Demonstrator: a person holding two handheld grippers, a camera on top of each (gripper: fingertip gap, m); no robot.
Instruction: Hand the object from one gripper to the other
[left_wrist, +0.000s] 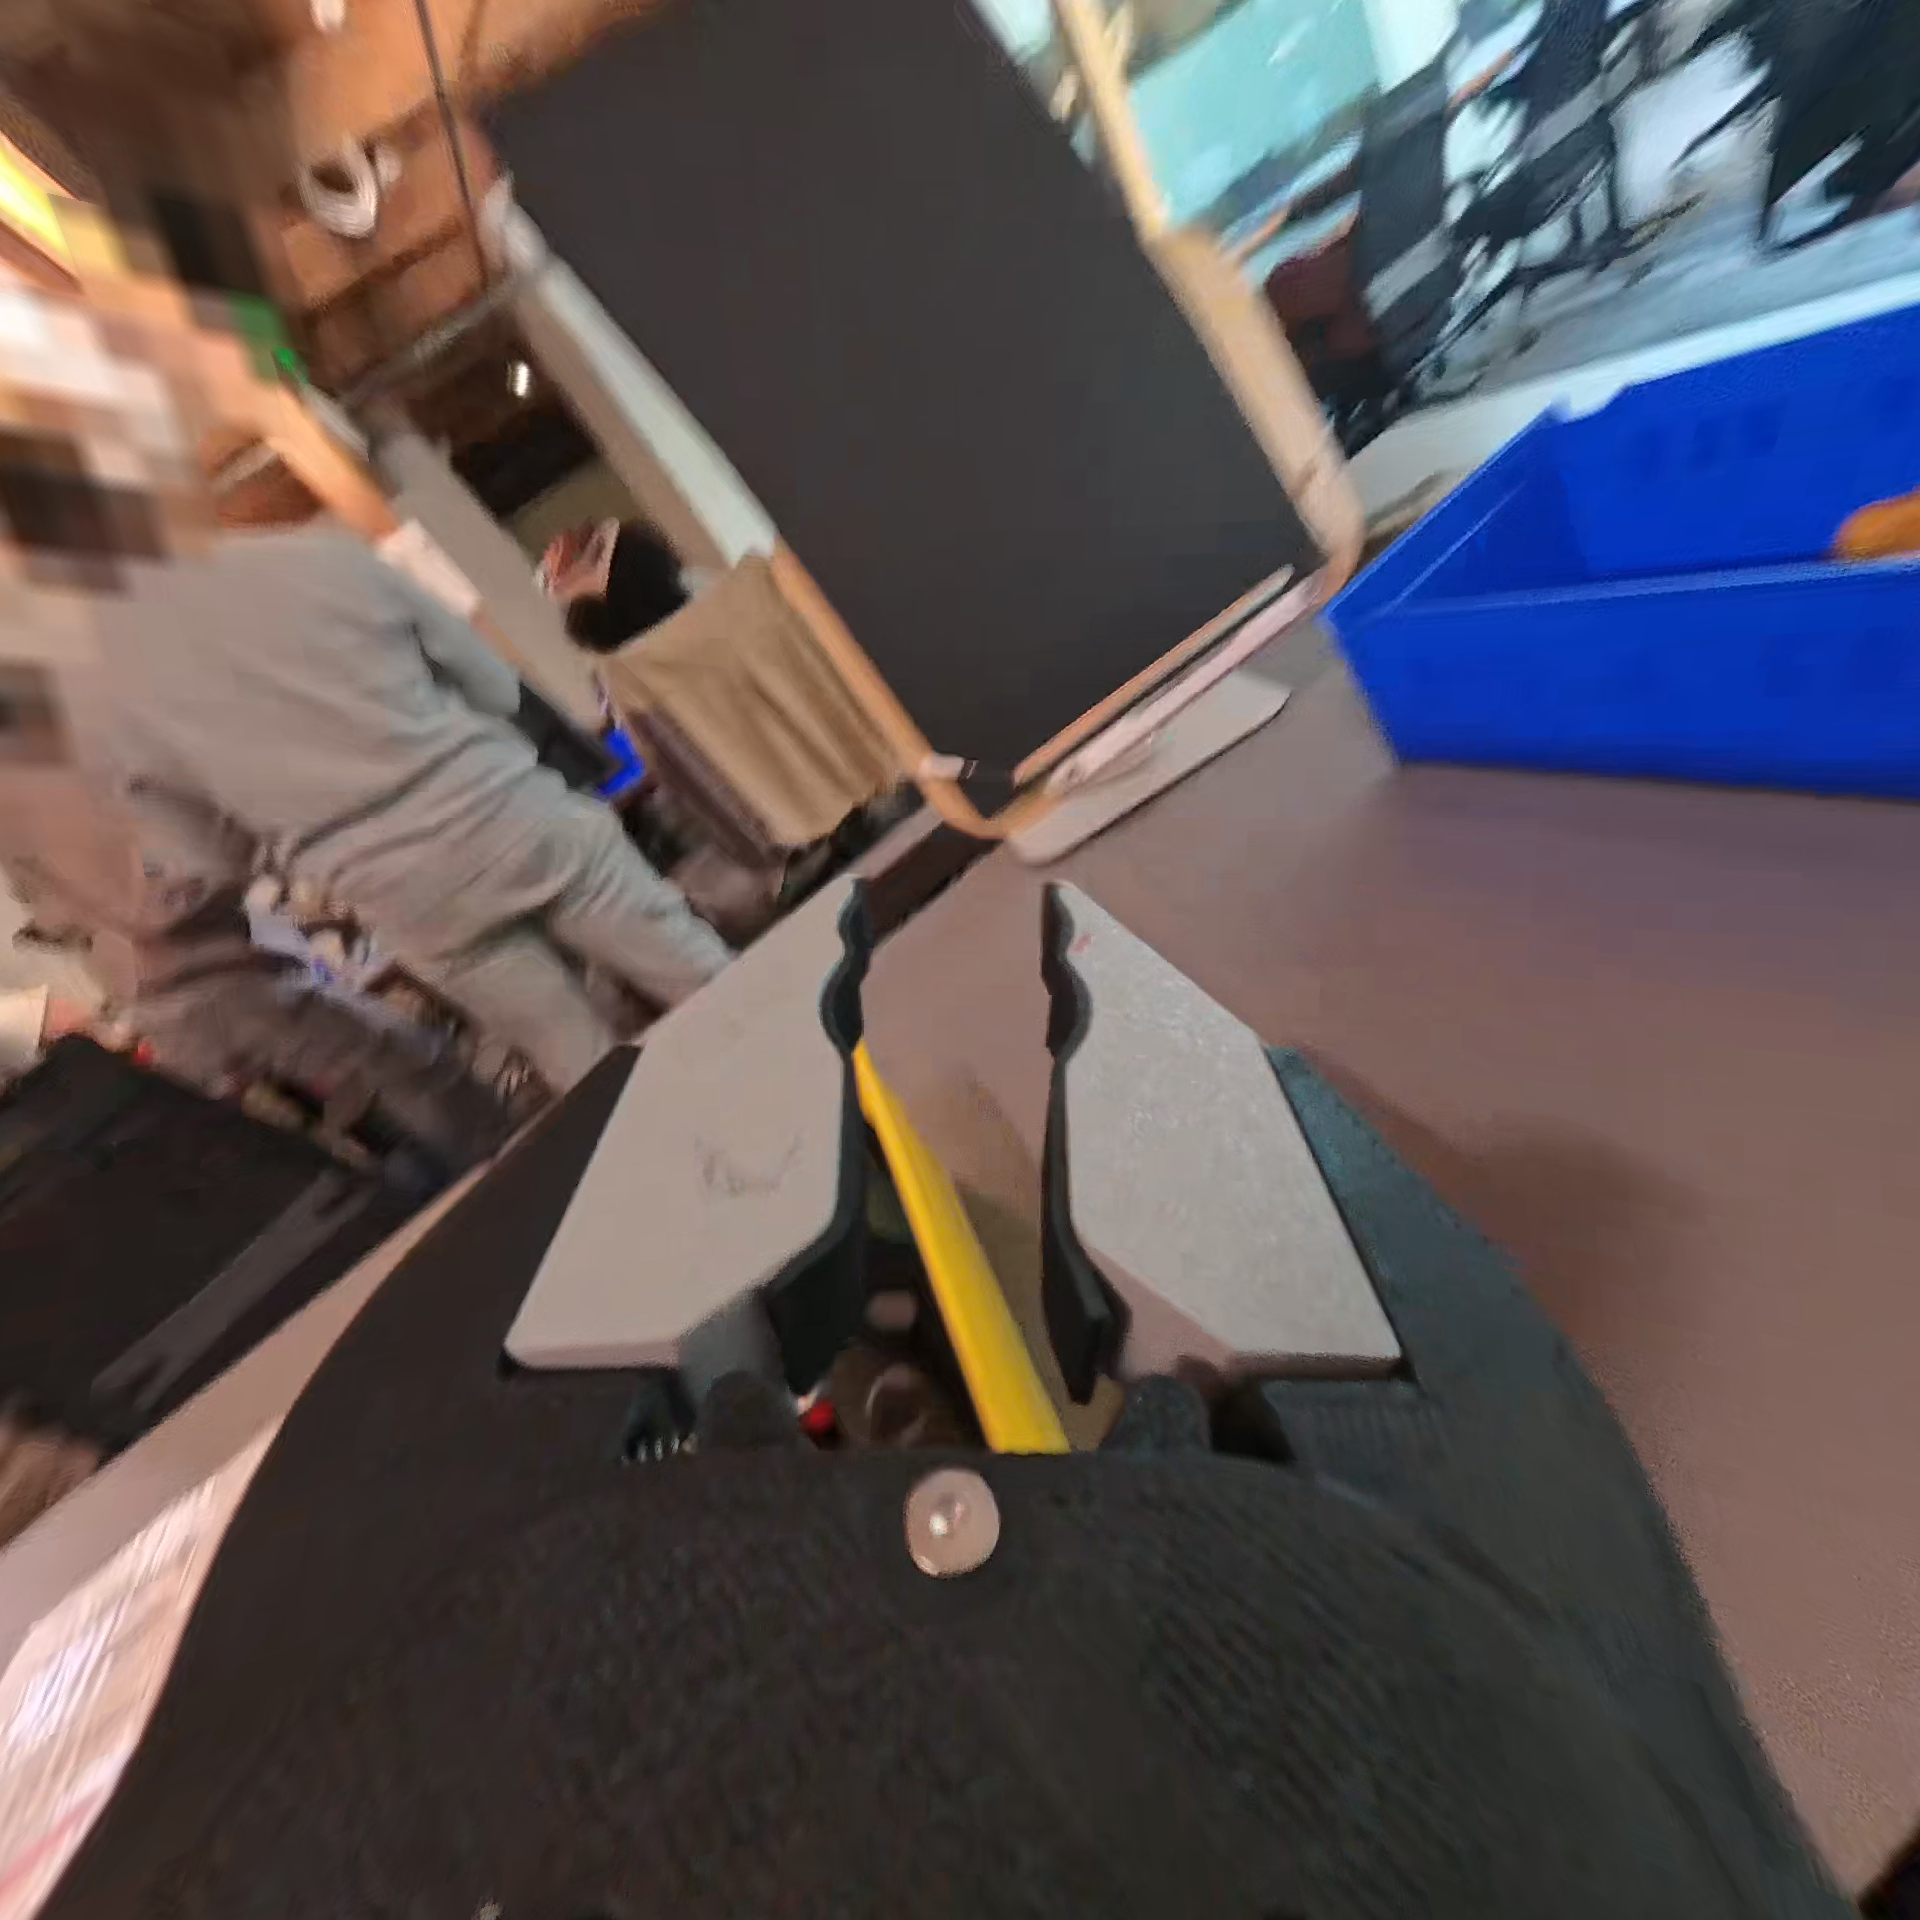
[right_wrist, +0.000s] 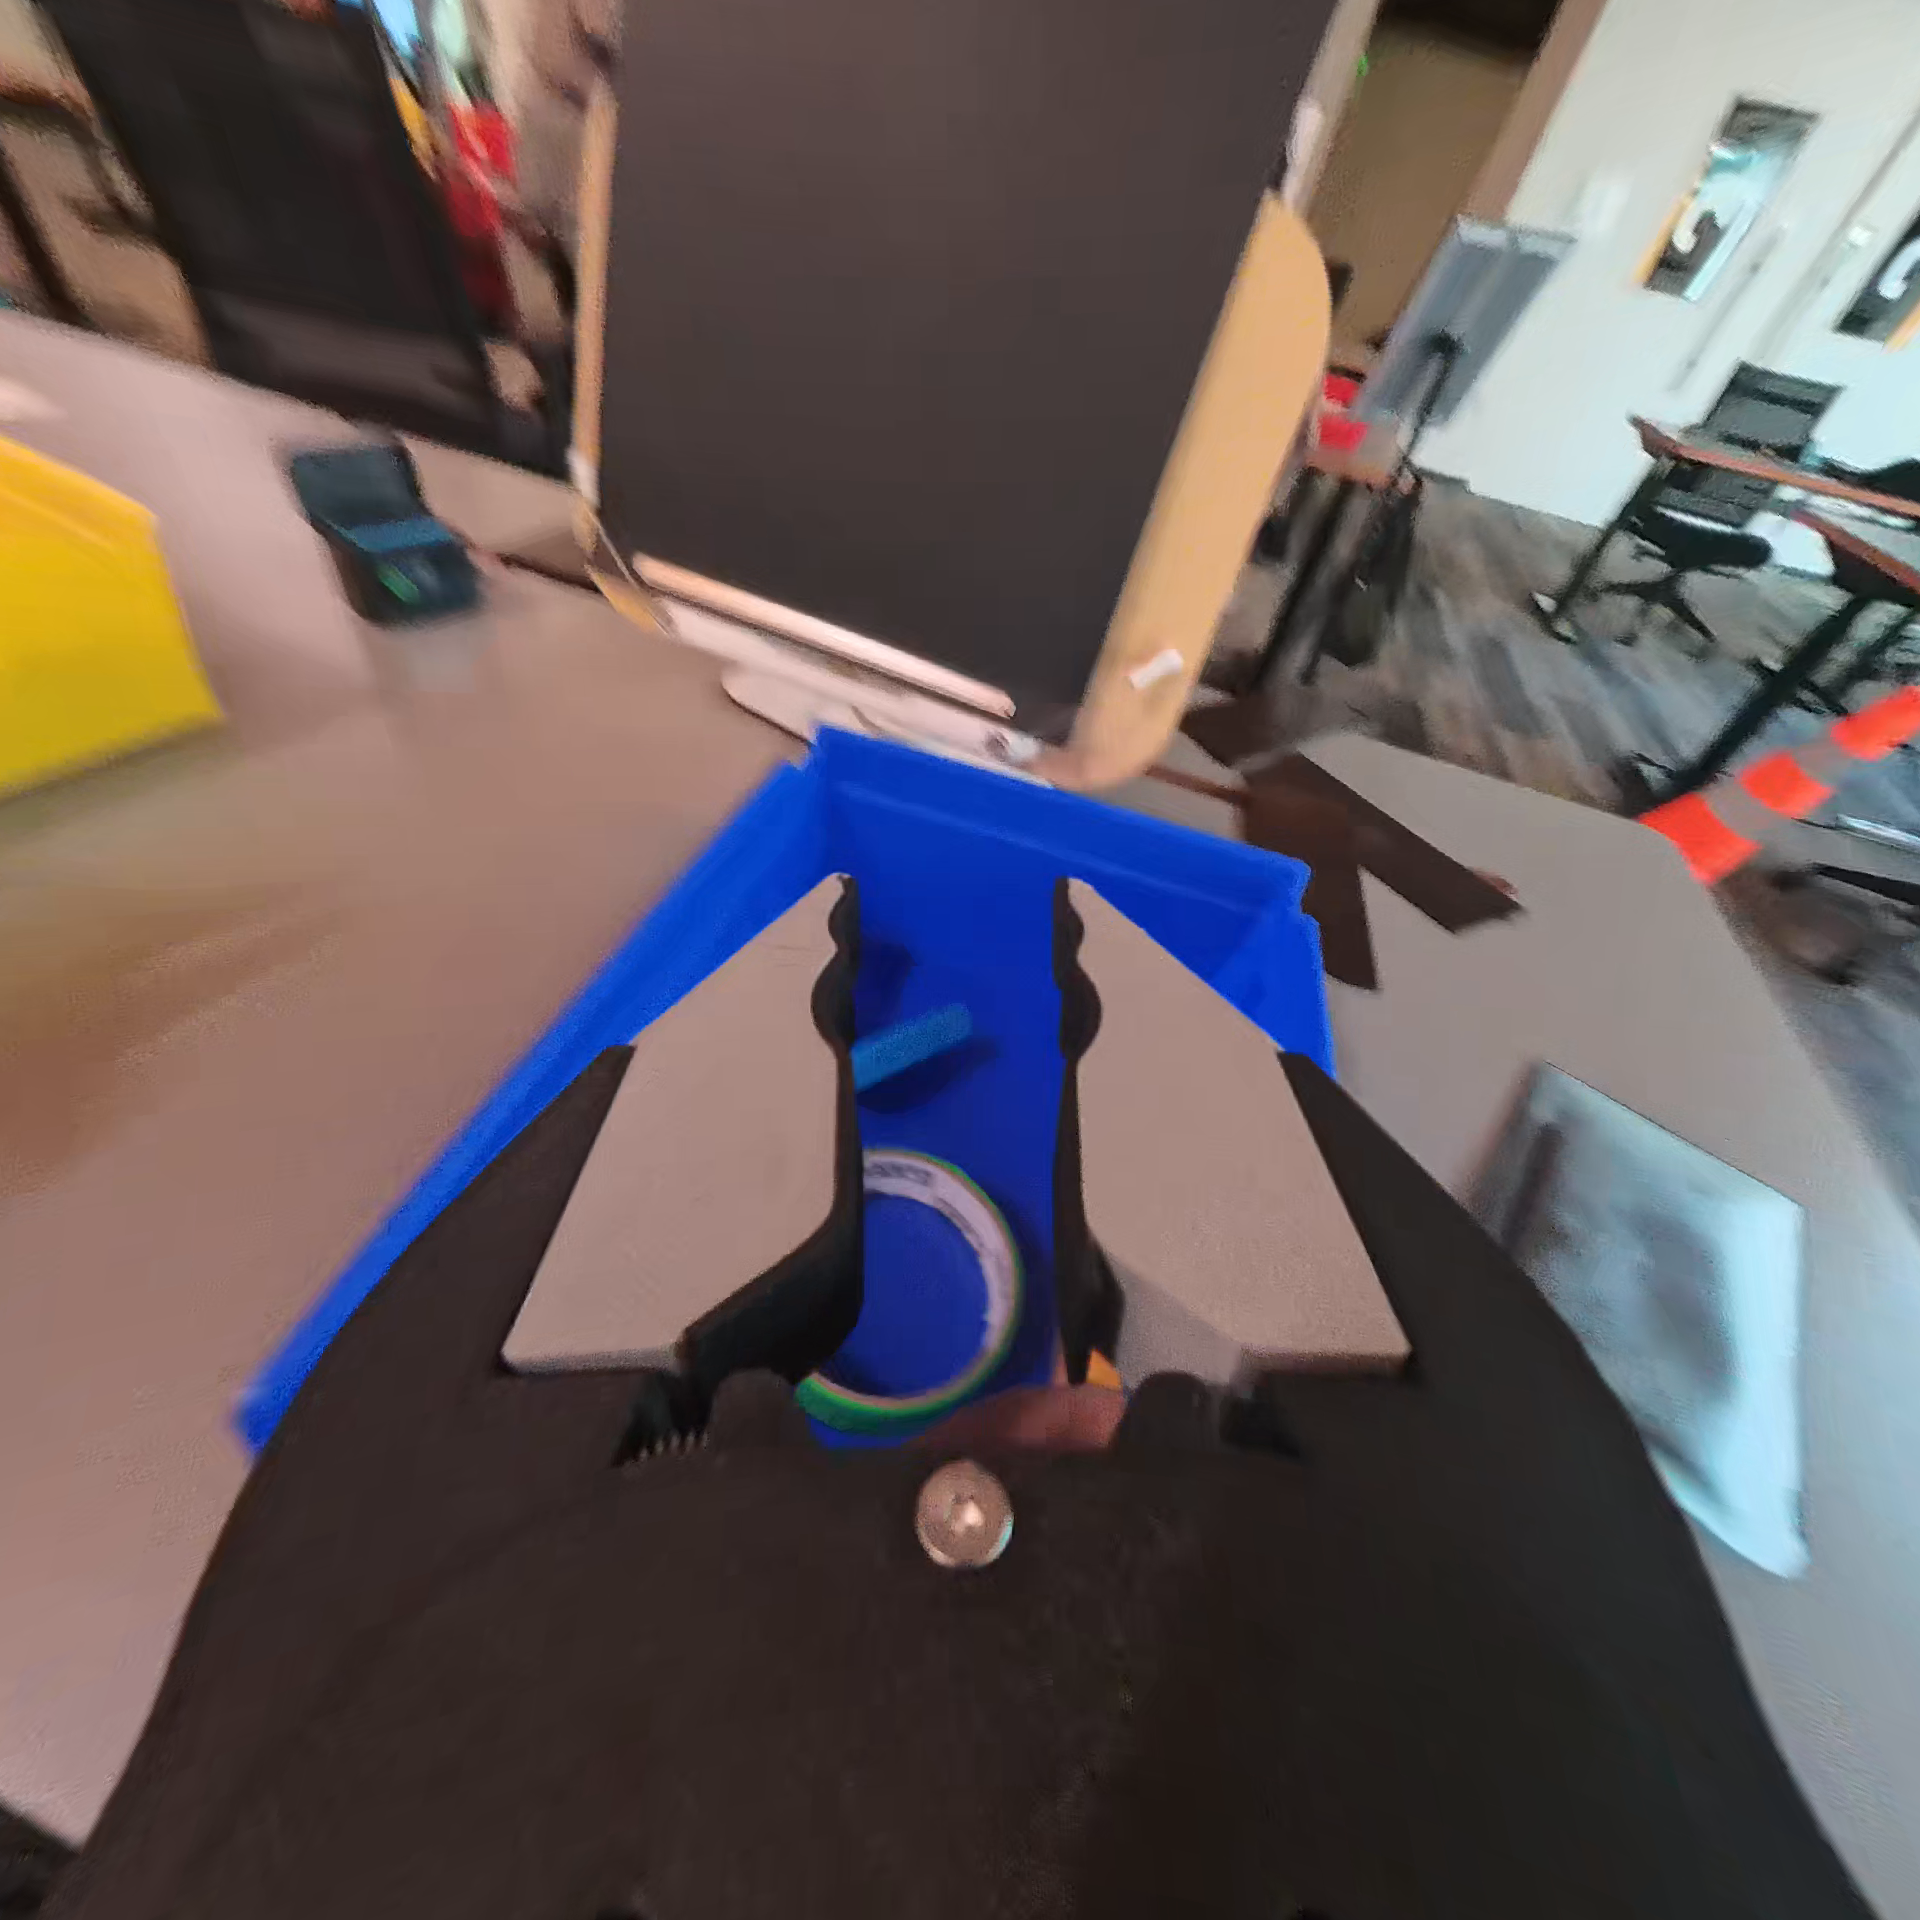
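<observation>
My left gripper (left_wrist: 951, 935) hangs over the worktop (left_wrist: 1558, 1039), fingers apart, empty. My right gripper (right_wrist: 954, 925), fingers apart too, hovers above the blue bin (right_wrist: 520, 1143), where the tape roll (right_wrist: 935, 1278) lies flat at the near end: light and stiff, I reckon, best pinched across its rim.

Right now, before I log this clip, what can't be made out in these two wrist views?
- Right wrist view: the roll of tape in the blue bin is partly covered by the right gripper.
- Right wrist view: a small blue object in the bin is too blurred to identify.
- Left wrist view: an orange thing in the bin is cut off by the right edge.
- Neither view shows the other gripper; the left gripper holds nothing.
</observation>
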